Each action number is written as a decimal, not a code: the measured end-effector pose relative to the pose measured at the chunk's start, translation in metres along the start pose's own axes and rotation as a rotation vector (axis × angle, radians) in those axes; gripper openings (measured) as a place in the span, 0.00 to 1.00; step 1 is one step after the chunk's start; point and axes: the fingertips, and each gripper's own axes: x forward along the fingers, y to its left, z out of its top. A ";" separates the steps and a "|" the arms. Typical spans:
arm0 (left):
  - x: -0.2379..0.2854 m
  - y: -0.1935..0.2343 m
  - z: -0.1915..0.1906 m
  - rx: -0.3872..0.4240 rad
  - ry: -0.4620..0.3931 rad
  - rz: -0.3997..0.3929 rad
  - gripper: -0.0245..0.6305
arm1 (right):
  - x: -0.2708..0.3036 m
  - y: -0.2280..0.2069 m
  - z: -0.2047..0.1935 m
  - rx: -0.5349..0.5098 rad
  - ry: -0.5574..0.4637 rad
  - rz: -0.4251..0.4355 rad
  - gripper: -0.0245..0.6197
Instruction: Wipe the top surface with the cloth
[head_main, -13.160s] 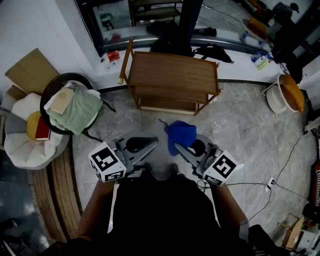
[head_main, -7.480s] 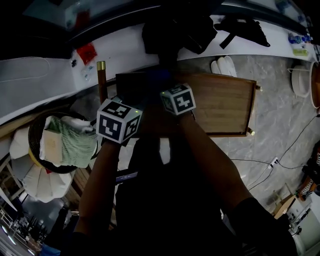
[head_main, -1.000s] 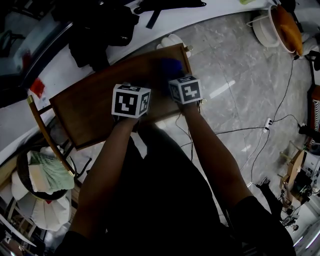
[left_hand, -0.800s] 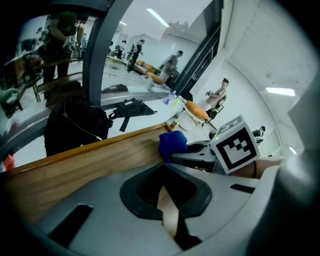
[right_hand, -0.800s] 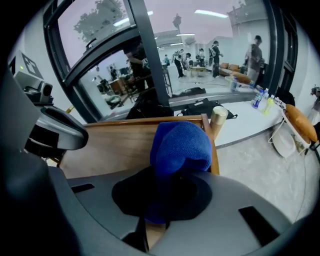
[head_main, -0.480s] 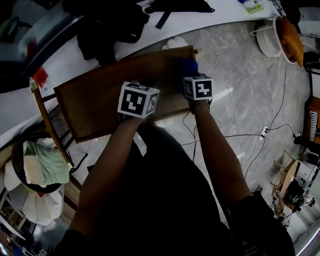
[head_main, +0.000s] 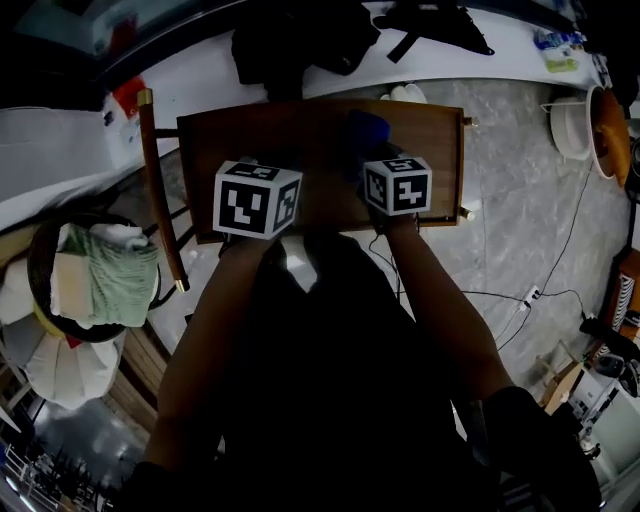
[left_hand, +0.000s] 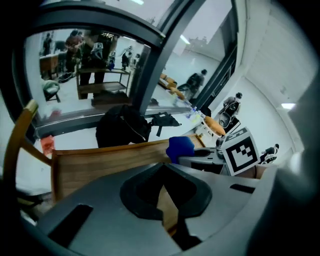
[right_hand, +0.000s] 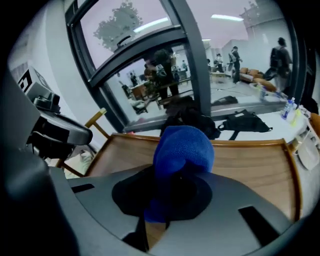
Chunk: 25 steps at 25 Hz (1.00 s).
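Blue cloth (right_hand: 182, 150) is clamped in the right gripper (right_hand: 167, 197), bunched over the right half of the wooden table (head_main: 250, 135). The left gripper (left_hand: 162, 192) has its jaws together on nothing and sits above the table's near edge, left of the cloth.

Floor (head_main: 520, 230): grey marble, 3 o'clock. White ledge (head_main: 200, 75) at 12 o'clock, beneath dark-framed window (right_hand: 140, 55). Round chair (head_main: 38, 250) holding green towel (head_main: 120, 285) at 9 o'clock. Cable (head_main: 520, 298) at 4 o'clock.
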 end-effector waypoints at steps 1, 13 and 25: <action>-0.014 0.014 -0.004 -0.013 -0.006 0.015 0.05 | 0.011 0.026 0.006 0.001 -0.008 0.033 0.13; -0.152 0.150 -0.032 -0.097 -0.090 0.168 0.05 | 0.117 0.272 0.010 -0.055 0.028 0.300 0.13; -0.159 0.179 -0.056 -0.115 -0.068 0.120 0.05 | 0.161 0.317 -0.020 -0.097 0.108 0.294 0.13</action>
